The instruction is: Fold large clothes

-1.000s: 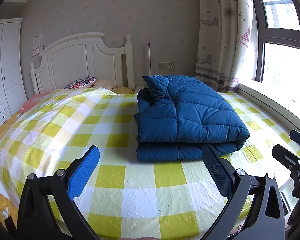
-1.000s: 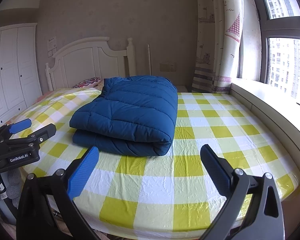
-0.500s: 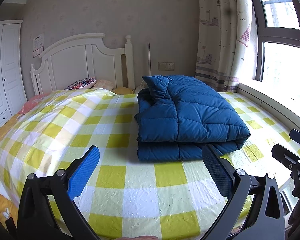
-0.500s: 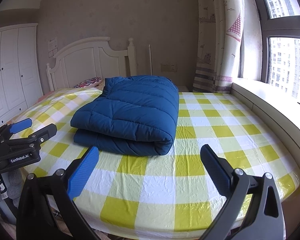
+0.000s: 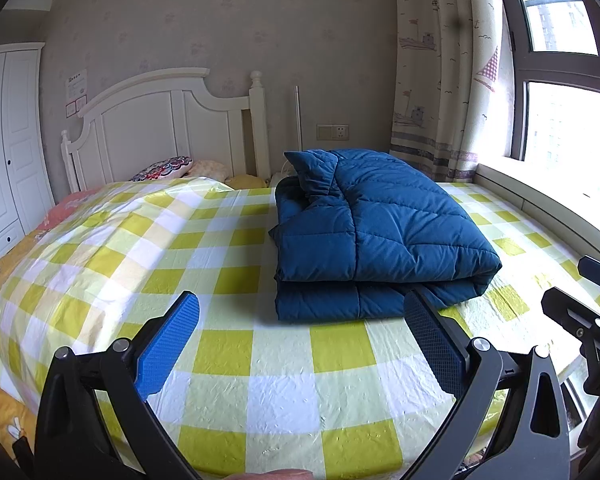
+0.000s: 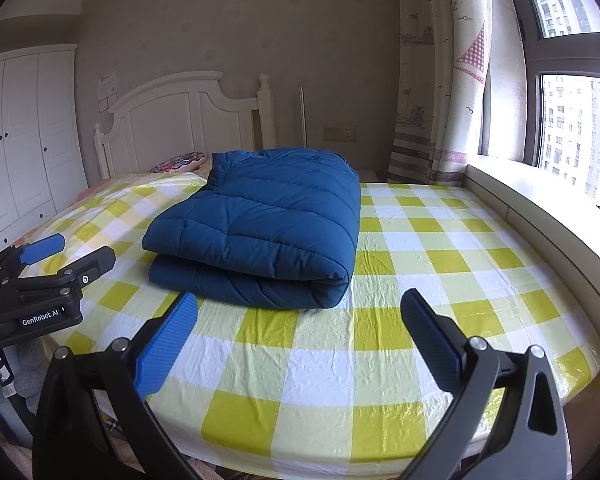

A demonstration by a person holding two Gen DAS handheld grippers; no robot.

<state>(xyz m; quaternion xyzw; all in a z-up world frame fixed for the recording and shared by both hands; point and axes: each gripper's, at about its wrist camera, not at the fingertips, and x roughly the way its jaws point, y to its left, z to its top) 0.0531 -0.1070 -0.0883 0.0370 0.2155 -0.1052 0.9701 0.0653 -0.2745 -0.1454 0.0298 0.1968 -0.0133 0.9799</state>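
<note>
Both our grippers, left gripper and right gripper, hold their jaws wide and empty, short of the folded blue quilted coat lying on the checked bedsheet.

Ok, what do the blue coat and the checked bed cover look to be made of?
Coat: likely a matte woven synthetic shell over puffy fill, judging by its stitched quilted channels and thick rounded fold. Bed cover: probably thin plastic or coated sheet rather than cloth; it shines and holds fine crinkles.
</note>
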